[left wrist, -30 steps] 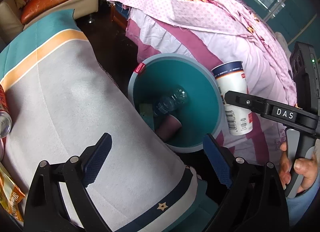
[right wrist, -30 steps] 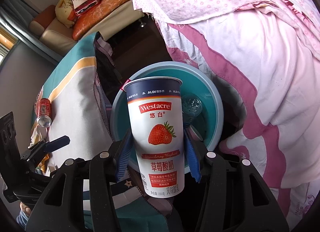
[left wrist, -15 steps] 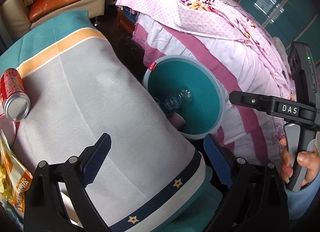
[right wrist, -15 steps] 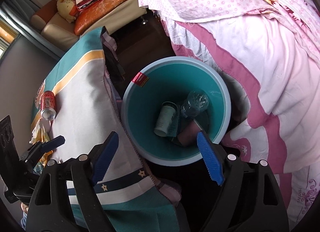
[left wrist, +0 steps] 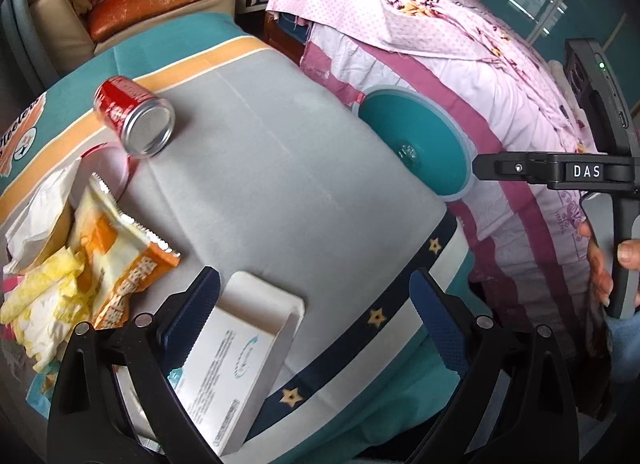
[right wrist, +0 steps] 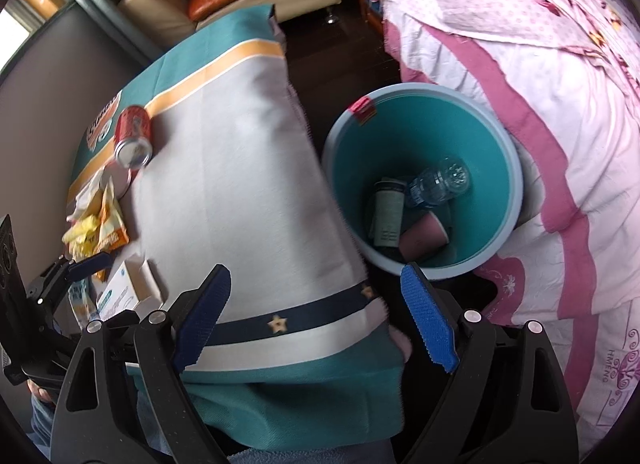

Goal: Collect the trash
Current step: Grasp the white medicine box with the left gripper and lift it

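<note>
At the bottom of the left wrist view the left claw (left wrist: 314, 316) stands apart, gripping nothing, its left pad just over a white box (left wrist: 236, 360) that lies at the near edge of the counter (left wrist: 280, 168). Left of the box sits an orange snack wrapper (left wrist: 120, 264) with crumpled yellow and white tissues (left wrist: 44, 296) beside it, and further up, in the upper left of the frame, a red can (left wrist: 134, 120) lies on its side with its silver end toward the camera. In the right wrist view the right claw (right wrist: 316, 320) is likewise spread wide and empty at the bottom of the frame, over the counter's starred border. Beyond it, centre right, the teal bin (right wrist: 504, 152) stands on the floor between counter and bed (right wrist: 560, 64), holding a clear bottle (right wrist: 440, 180), a pale cup (right wrist: 386, 216) and a pink cup (right wrist: 422, 240).
</note>
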`<state>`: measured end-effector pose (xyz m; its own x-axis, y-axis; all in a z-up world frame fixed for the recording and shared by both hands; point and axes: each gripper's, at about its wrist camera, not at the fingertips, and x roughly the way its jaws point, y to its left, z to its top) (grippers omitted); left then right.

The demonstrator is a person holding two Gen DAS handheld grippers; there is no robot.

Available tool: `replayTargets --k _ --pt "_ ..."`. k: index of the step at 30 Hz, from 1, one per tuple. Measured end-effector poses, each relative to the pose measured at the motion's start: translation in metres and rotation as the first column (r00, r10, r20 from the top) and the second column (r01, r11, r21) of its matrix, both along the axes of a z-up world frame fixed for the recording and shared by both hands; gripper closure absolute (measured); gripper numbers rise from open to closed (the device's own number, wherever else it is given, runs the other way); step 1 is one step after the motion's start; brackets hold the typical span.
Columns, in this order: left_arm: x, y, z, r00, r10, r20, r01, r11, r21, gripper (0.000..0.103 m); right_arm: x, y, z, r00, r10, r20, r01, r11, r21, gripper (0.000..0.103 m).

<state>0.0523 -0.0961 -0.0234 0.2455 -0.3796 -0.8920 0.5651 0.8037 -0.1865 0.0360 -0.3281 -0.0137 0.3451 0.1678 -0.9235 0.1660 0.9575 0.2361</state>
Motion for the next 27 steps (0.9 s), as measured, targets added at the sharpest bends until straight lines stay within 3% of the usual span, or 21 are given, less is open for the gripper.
replayTargets --k 13,27 --pt "-0.013 0.072 -0.031 0.999 -0.042 -0.033 0.045 0.994 0.097 0.007 -0.001 0.083 -0.013 0.985 0.147 -0.085 -0.151 0.988 -0.034 0.02" --pt "-0.013 0.072 -0.058 0.997 -0.062 -0.052 0.068 0.987 0.144 0.008 0.004 0.105 -0.024 0.973 0.19 -0.13 -0.197 0.979 -0.046 0.02"
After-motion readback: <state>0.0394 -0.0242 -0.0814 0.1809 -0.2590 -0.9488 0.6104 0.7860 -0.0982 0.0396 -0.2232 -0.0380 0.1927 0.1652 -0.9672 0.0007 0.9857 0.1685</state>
